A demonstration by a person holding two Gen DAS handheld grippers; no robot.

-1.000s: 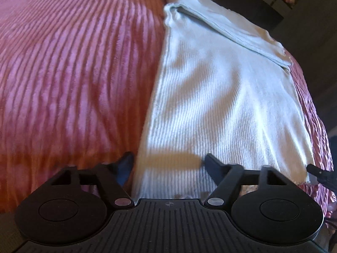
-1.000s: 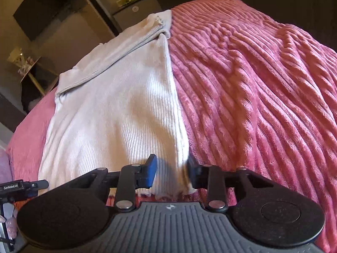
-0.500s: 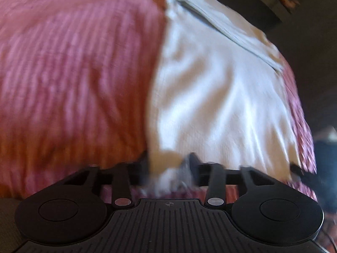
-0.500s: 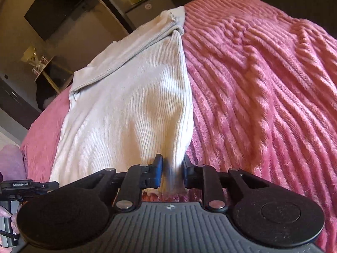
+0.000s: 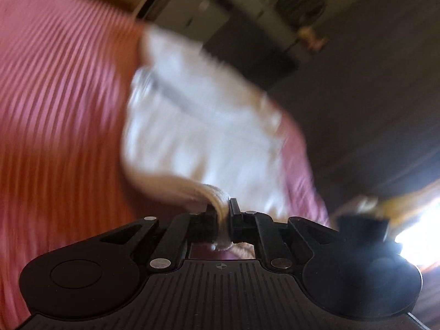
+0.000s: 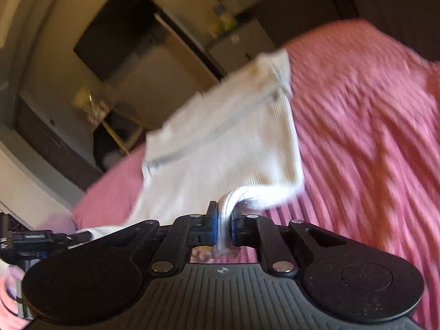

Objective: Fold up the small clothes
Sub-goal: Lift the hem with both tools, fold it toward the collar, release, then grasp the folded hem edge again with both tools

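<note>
Left wrist view: the left gripper [image 5: 222,214] has its jaws pinched tight on a bunched corner of the white ribbed garment [image 5: 203,126]. The cloth rises out of the jaws and arcs forward, with its far part lying on the pink ribbed blanket [image 5: 60,126]. A folded band runs across the far end of the garment. The picture is heavily smeared, so I cannot tell exactly where the lifted part ends and the resting part begins. Dark furniture [image 5: 247,46] stands beyond the bed.

Right wrist view: the right gripper [image 6: 224,221] is likewise clamped on the garment [image 6: 220,137], gripping the other near corner as a tight bundle of ribs between its blue-padded jaws. The near hem hangs lifted off the blanket [image 6: 357,126] while the far end, with its grey seam line, lies toward the bed's edge. The other gripper's tool shows at the left edge.

What worries me: each grip holds only a small pinch of stretchy knit, so a quick swing could pull a corner free. If one hand travels ahead of the other, the fold would likely land skewed. The far end sits near the bed's edge, and dragging could slide it off.
</note>
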